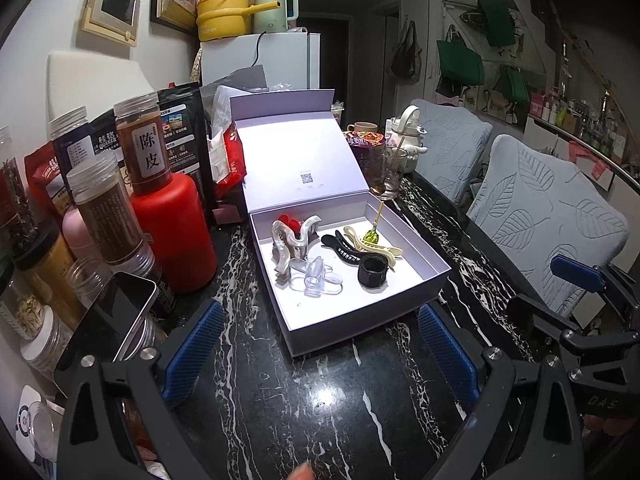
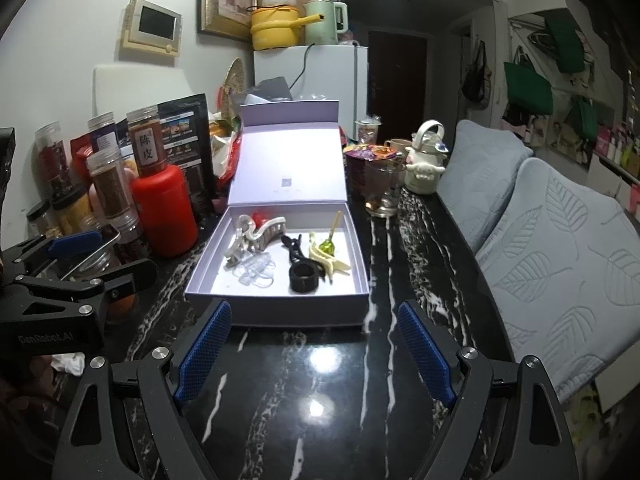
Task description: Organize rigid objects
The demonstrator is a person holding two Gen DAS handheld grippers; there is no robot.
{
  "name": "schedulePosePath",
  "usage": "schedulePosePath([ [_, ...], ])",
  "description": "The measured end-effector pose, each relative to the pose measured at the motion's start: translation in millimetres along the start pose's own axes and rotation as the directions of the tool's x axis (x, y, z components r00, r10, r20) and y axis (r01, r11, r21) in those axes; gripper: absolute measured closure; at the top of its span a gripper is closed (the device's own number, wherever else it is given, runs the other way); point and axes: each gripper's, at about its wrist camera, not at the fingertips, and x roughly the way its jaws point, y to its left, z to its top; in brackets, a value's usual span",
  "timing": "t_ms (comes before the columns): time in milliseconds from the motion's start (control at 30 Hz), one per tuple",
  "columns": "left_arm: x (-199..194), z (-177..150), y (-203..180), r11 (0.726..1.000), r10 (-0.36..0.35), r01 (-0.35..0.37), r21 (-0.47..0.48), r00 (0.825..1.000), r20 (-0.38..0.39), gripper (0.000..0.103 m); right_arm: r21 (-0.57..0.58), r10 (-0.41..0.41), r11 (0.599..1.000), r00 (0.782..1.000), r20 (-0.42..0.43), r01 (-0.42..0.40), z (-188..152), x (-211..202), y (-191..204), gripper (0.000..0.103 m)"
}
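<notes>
A pale lilac box (image 1: 420, 284) (image 2: 276, 308) stands on the black marble table with its lid tilted back. Inside lie several hair clips: a pearl-white claw clip (image 1: 286, 238) (image 2: 256, 236), a clear clip (image 1: 316, 276) (image 2: 254, 270), a black long clip (image 1: 344, 250) (image 2: 296, 250), a cream clip (image 1: 372, 246) (image 2: 328, 262), a black round cuff (image 1: 373, 270) (image 2: 304, 278) and a green-headed pin (image 1: 372, 234) (image 2: 327, 245). My left gripper (image 1: 320, 354) is open in front of the box, nothing between its blue pads. My right gripper (image 2: 316, 354) is open likewise, just short of the box's near wall.
Jars, a red bottle (image 1: 176, 232) (image 2: 166, 210), snack bags and a phone (image 1: 108, 324) crowd the table's left side. A glass (image 1: 386, 176) (image 2: 382, 194) and a white teapot (image 2: 426, 164) stand behind the box. Padded chairs (image 2: 560, 248) line the right edge.
</notes>
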Motion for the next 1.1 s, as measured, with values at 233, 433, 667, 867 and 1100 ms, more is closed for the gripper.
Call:
schedulePosePath([
  [233,-1.4,1.1,-1.1,1.000,0.001,-0.001,0.008,1.000,0.009,0.003,0.003,-0.009,1.000,1.000,0.001,0.009,0.1,-0.8,-2.6,0.017],
  [433,-2.0,1.6,-5.0,1.000,0.008,-0.008,0.022,1.000,0.003,0.003,0.003,-0.013,1.000,1.000,-0.002,0.013,-0.5,-0.7,-3.2,0.017],
  [667,-0.4,1.7,-5.8,1.000,0.009,-0.009,0.023,1.000,-0.003,0.003,0.004,-0.014,1.000,1.000,-0.002,0.014,-0.8,-0.1,-4.0,0.017],
  [867,2.8,0.8,-7.4,0.999,0.017,-0.016,0.032,1.000,-0.023,0.003,0.006,-0.018,1.000,1.000,-0.003,0.018,-1.5,0.4,-5.5,0.017],
  [1100,6.4,-0.1,-9.7,0.999,0.028,-0.026,0.043,0.999,-0.031,0.003,0.012,-0.026,1.000,1.000,-0.011,0.027,-5.6,1.2,-9.1,0.017],
])
